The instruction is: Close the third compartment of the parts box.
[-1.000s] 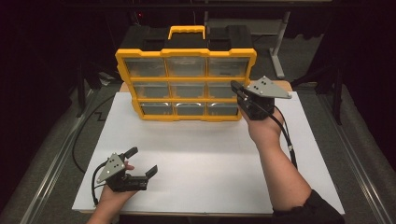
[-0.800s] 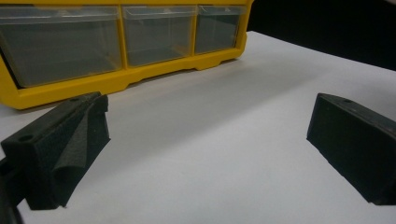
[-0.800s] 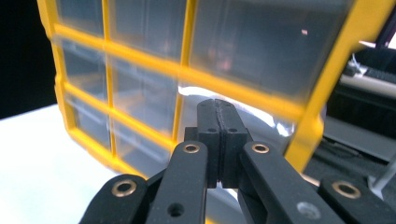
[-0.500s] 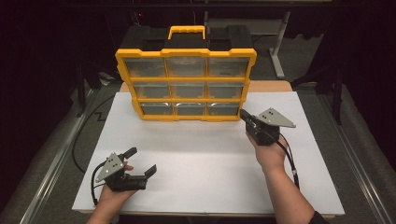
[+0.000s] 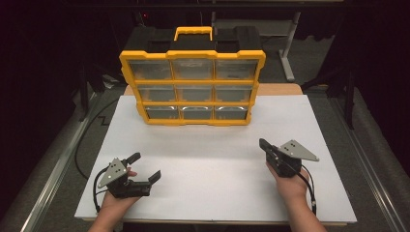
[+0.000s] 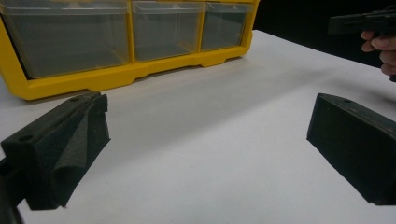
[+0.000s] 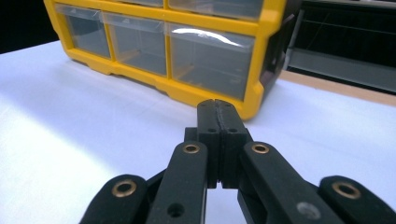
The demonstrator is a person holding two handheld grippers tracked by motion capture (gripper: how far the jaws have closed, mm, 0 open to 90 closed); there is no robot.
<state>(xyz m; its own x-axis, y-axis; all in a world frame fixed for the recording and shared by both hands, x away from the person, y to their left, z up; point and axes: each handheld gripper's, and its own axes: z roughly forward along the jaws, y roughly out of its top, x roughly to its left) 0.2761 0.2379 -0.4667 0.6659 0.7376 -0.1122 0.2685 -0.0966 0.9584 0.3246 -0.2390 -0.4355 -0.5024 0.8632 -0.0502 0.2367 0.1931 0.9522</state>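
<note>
We are holding the left gripper (image 5: 145, 168), jaws spread wide and empty, well short of the yellow drawer organizer (image 5: 193, 87), off its lower-left corner. The organizer is standing upright, its long axis crosswise, drawers facing us. We are keeping the right gripper (image 5: 264, 145), jaws pressed together on nothing, near its lower-right corner, seemingly the closer one

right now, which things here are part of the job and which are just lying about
In the job:
- yellow drawer organizer, all nine clear drawers shut
- left gripper, jaws wide open, nothing between them
- right gripper, jaws shut and empty, pointing at the organizer

Just about:
- white board on the table
- cable on the floor at the left
- grey desk leg behind
</note>
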